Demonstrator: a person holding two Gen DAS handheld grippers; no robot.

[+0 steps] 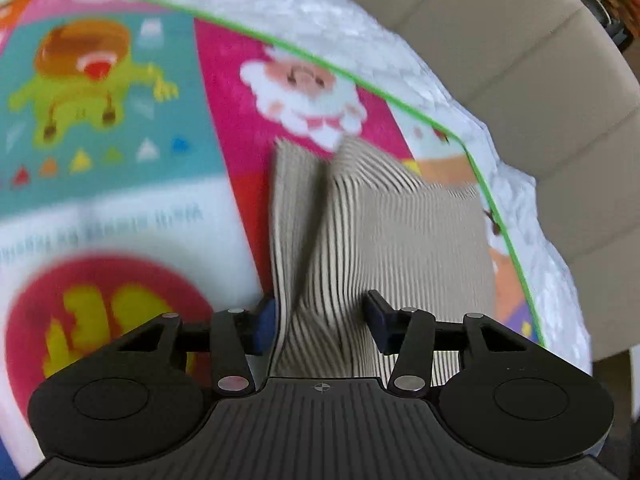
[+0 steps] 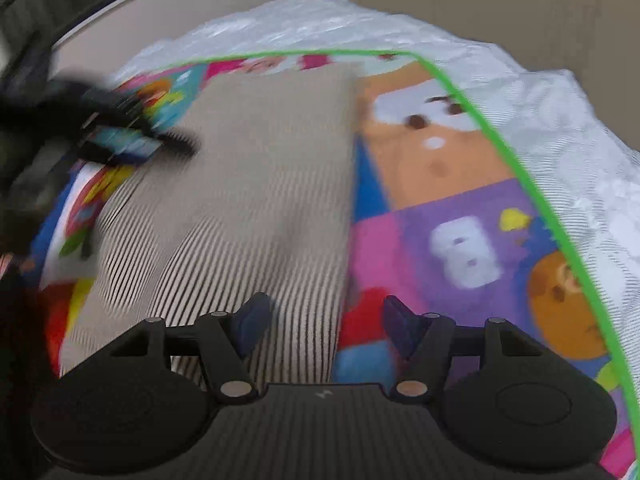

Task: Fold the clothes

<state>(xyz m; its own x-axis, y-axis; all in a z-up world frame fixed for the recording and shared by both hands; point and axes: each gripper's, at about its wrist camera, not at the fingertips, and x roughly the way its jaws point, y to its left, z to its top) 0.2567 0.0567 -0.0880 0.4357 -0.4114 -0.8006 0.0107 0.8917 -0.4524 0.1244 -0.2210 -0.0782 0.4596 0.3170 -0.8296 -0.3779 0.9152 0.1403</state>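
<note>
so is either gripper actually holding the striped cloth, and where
Neither, it seems. The left gripper straddles a raised fold of the striped cloth, jaws apart; the right gripper hangs open over its edge.

Striped garment (image 2: 256,184) on play mat (image 2: 460,216), mat atop white cover (image 2: 580,152).

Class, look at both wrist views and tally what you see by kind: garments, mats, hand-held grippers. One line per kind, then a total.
Striped garment: 1
Cartoon-print play mat: 1
Hand-held grippers: 2, the left hand-held gripper and the right hand-held gripper
Total: 4
</note>
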